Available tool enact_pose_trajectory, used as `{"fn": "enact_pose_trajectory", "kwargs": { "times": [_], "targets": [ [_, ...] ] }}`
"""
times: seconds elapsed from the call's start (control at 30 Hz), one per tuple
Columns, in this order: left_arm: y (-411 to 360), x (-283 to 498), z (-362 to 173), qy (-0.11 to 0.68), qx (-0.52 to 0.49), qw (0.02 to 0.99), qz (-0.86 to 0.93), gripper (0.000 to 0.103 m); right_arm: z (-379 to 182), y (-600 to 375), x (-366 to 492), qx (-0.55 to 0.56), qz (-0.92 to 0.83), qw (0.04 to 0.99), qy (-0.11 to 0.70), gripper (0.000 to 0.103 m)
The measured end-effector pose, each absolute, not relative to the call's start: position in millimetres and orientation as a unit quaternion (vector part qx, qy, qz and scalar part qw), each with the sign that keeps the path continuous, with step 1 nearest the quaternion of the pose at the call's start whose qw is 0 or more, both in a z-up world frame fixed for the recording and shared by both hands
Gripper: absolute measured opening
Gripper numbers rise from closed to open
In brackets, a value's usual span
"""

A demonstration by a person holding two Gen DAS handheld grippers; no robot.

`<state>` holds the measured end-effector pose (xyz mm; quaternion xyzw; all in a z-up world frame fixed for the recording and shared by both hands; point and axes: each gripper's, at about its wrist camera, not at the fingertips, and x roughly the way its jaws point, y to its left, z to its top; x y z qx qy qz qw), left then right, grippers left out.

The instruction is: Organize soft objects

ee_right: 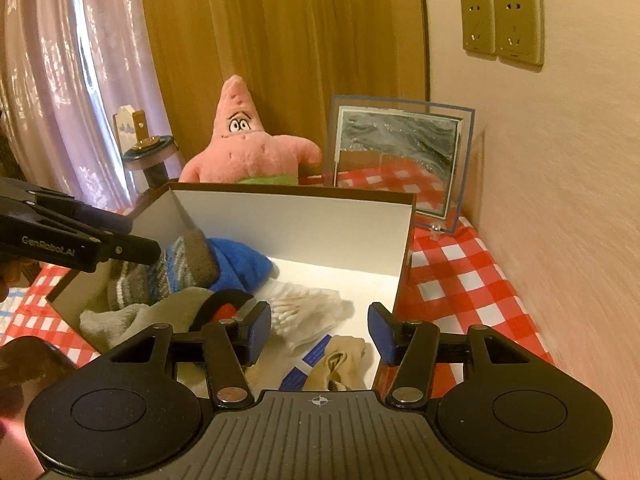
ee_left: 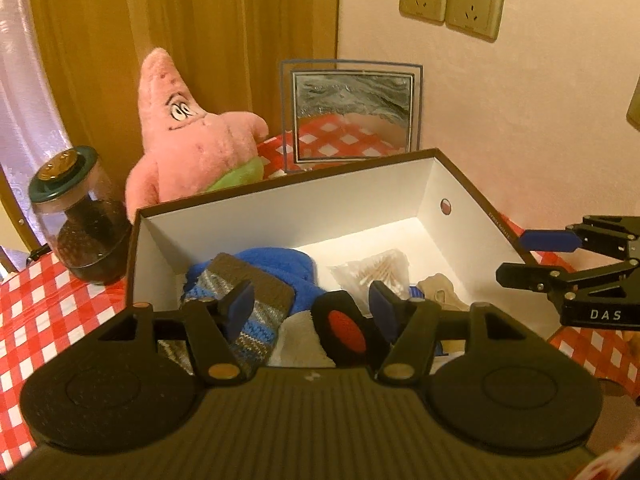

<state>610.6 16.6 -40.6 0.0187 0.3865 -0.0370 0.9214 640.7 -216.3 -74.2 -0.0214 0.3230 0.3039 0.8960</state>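
- We see a box (ee_left: 472, 192) with white walls on the counter (ee_left: 52, 300), which has a red and white checked cloth.
- Soft things lie in the box: a blue fuzzy thing (ee_left: 292, 272), a striped knit sock (ee_left: 256, 320), a pale sock (ee_right: 132, 316) and a black and red round thing (ee_left: 344, 328).
- A bag of cotton swabs (ee_right: 304, 312) lies in the middle, and tan stockings (ee_right: 340, 364) lie at the near right.
- Our left tongs (ee_left: 312, 304) are wide apart and hold nothing, low over the socks.
- Our right tongs (ee_right: 318, 330) are apart and hold nothing too, over the stockings.
- A pink star plush (ee_left: 196, 140) sits behind the box, and the box wall hides its legs.
- A jar (ee_left: 80, 216) of dark stuff stands left of the box. A glass picture frame (ee_left: 352, 112) stands by the wall.
- Only the right view shows the pale sock well.
- Only the left view shows the jar whole.
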Motion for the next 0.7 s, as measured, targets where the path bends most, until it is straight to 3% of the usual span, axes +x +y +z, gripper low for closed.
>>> {"fn": "enact_pose_trajectory", "kwargs": {
  "times": [0.7],
  "targets": [
    [36.5,478.5,15.5,0.320,0.002,0.946,0.057,0.078,-45.6,-266.6,568.6,0.057,0.258,0.915,0.304,0.060]
  ]
}}
